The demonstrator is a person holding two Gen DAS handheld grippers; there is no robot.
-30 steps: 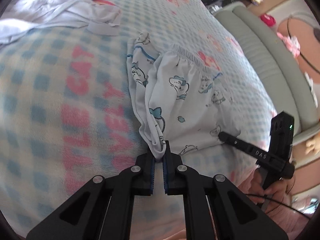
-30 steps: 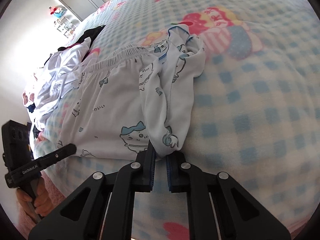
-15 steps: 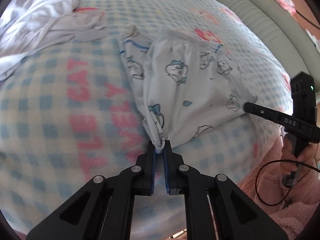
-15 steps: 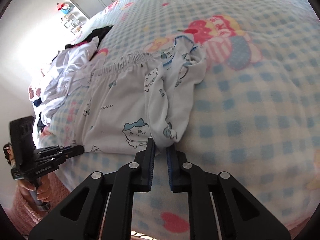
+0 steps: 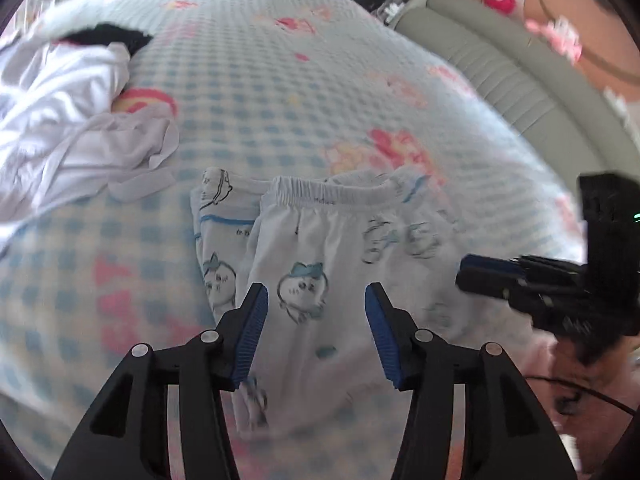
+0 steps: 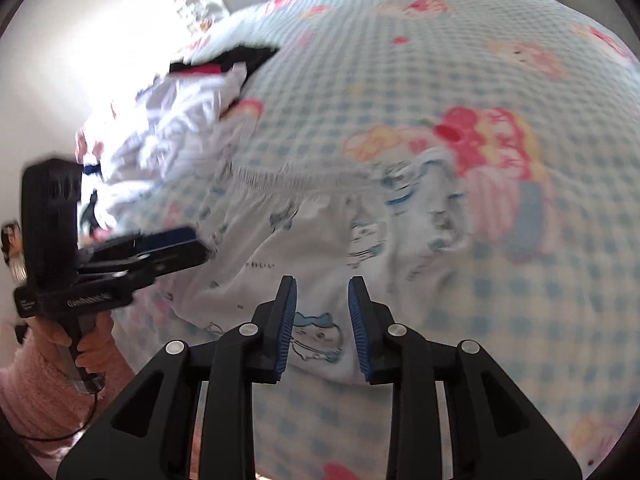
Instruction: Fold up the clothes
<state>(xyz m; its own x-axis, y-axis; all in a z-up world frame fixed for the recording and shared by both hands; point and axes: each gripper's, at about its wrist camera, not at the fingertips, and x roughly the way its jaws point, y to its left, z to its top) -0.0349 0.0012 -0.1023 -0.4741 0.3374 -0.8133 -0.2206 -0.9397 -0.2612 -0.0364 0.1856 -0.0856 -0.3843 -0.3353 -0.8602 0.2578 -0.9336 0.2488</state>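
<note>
White pyjama trousers [image 5: 332, 248] with small blue cartoon prints lie folded on the checked blanket, their elastic waistband at the far side. My left gripper [image 5: 314, 300] is open above the near half of them, nothing between its blue pads. The right gripper [image 5: 492, 272] shows at the right of that view, level with the trousers' right edge. In the right wrist view the same trousers [image 6: 320, 232] lie ahead, and my right gripper [image 6: 322, 292] stands open over their near edge. The left gripper [image 6: 160, 248] is at the left there, held by a hand in a pink sleeve.
A heap of white clothes [image 5: 68, 120] with a dark garment [image 5: 108, 36] lies at the far left of the bed. The blue-checked blanket [image 5: 280, 80] with pink cartoon prints covers the bed. A grey padded edge [image 5: 500, 80] curves along the right. A cable [image 5: 580, 392] hangs near the hand.
Both grippers have let go of the trousers' hem and opened. Both have lifted away from the cloth, and the trousers now lie flat on the blanket.
</note>
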